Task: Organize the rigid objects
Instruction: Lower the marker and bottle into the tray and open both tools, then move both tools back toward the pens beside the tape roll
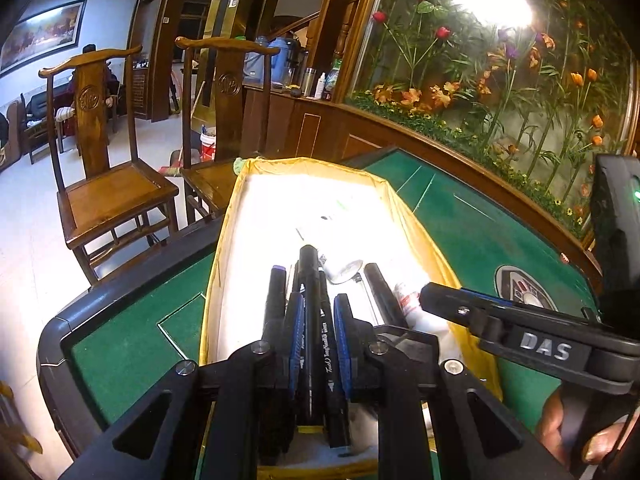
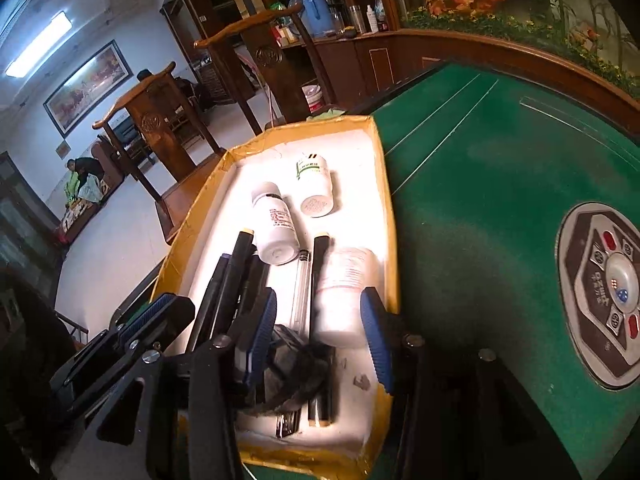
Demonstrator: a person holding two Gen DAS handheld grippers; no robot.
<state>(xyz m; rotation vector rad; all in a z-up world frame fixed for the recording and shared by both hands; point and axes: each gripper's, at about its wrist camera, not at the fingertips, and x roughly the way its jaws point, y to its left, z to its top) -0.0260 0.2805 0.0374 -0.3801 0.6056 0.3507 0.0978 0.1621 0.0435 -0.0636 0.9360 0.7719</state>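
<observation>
Left gripper point(image 1: 316, 320) narrow, clamped on black markers point(image 1: 308, 300) running 6 to 12 along the fingers, inside the tray point(image 2: 384, 184). Right gripper point(image 2: 318, 332) wide, straddling a white bottle point(image 2: 344, 292) lying 6 to 12, not gripping; nearer hand for it. Bottles: three. Markers: at least five; bundle overlaps, exact count unclear. One clear tube point(image 2: 302, 284).

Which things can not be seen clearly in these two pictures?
- Left wrist view: glare washes out the far part of the yellow-edged white tray.
- Right wrist view: the white plastic bottle between the right gripper fingers is blurred; contact unclear.
- Left wrist view: the left gripper hides the black marker pens' lower ends.
</observation>
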